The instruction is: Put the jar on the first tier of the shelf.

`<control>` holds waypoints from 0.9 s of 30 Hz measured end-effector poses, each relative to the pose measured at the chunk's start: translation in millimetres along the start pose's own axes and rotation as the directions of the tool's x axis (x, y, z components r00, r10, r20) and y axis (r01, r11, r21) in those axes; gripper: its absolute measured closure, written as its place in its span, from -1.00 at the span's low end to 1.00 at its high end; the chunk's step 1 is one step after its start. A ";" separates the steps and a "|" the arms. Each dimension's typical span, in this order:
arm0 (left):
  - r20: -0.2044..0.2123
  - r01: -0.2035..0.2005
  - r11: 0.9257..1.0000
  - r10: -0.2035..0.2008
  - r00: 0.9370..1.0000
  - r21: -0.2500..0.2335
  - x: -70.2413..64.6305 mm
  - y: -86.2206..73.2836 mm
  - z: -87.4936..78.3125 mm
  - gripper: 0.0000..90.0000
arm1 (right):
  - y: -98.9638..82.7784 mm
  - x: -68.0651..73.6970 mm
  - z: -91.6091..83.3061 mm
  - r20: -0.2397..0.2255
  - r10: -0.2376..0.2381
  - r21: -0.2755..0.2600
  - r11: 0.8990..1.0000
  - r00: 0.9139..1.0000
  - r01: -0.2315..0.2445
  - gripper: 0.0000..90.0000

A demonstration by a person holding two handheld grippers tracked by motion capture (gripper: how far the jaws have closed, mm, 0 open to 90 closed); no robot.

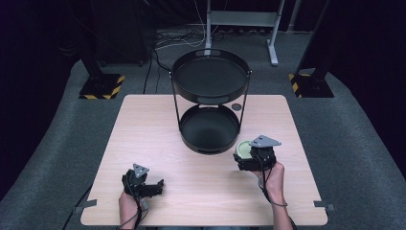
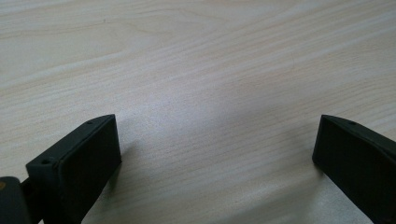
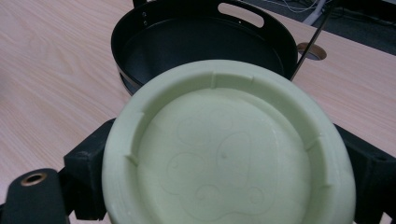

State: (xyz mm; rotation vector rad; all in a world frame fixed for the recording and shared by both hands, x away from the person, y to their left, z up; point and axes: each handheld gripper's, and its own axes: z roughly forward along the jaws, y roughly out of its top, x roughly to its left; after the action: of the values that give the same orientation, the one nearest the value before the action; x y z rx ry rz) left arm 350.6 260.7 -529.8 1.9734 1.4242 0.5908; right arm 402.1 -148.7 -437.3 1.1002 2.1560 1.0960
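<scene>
A pale green round lid [image 3: 224, 149] with a faint embossed figure sits between the jaws of my right gripper [image 1: 245, 154], which is shut on its rim. In the high view the pale green lid [image 1: 243, 148] is at the table's right, just right of the lower tray [image 1: 209, 129] of a black two-tier stand. In the right gripper view that lower tray [image 3: 201, 37] lies just beyond the lid. My left gripper [image 1: 155, 184] rests near the front left of the table, open, its jaws wide apart over bare wood [image 2: 210, 107].
The stand's upper tray [image 1: 210, 75] hangs above the table's far edge on thin rods. A round hole [image 1: 236, 106] sits in the tabletop behind the stand. Beyond the table are floor cables, a metal frame and striped stand bases [image 1: 101, 86].
</scene>
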 end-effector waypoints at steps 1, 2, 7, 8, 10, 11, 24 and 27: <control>0.000 0.000 1.000 0.000 1.000 0.000 0.0 0.0 0.0 -0.99 | 0.1 -0.1 0.3 -0.002 0.003 0.000 1.000 1.000 -0.003 -0.76; 0.001 0.000 1.000 0.000 1.000 -0.001 0.0 0.0 0.0 -0.99 | 0.4 -0.2 0.5 -0.001 0.003 0.001 1.000 1.000 -0.003 -0.76; 0.000 -0.001 1.000 0.001 1.000 0.000 0.0 0.0 -0.1 -0.98 | 3.5 -1.6 1.6 0.000 0.005 0.004 1.000 1.000 -0.005 -0.76; 0.000 -0.001 1.000 0.001 1.000 0.000 0.0 0.0 -0.1 -0.98 | 4.3 -1.8 1.7 0.000 0.005 0.001 1.000 1.000 -0.005 -0.76; 0.000 -0.001 1.000 0.001 1.000 0.000 -0.1 0.0 -0.1 -0.98 | 6.3 -2.1 1.9 0.002 0.001 -0.001 1.000 1.000 -0.001 -0.76; 0.000 0.000 1.000 0.000 1.000 0.000 -0.1 0.0 0.0 -0.98 | 7.3 -2.3 2.1 0.002 0.004 -0.001 1.000 1.000 -0.004 -0.76; 0.000 -0.002 1.000 0.002 1.000 0.000 -0.1 0.0 -0.1 -0.98 | 21.4 -2.7 9.9 -0.008 -0.006 -0.009 1.000 1.000 0.006 -0.76; -0.001 -0.003 1.000 0.003 1.000 0.000 -0.3 0.0 -0.2 -0.98 | 24.3 -2.2 12.9 -0.010 -0.009 -0.003 1.000 1.000 0.009 -0.76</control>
State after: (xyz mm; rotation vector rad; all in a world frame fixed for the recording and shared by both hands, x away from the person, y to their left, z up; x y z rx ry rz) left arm 350.3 260.5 -529.7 1.9752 1.4219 0.5928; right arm 423.1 -136.2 -424.5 1.0846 2.1638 1.1028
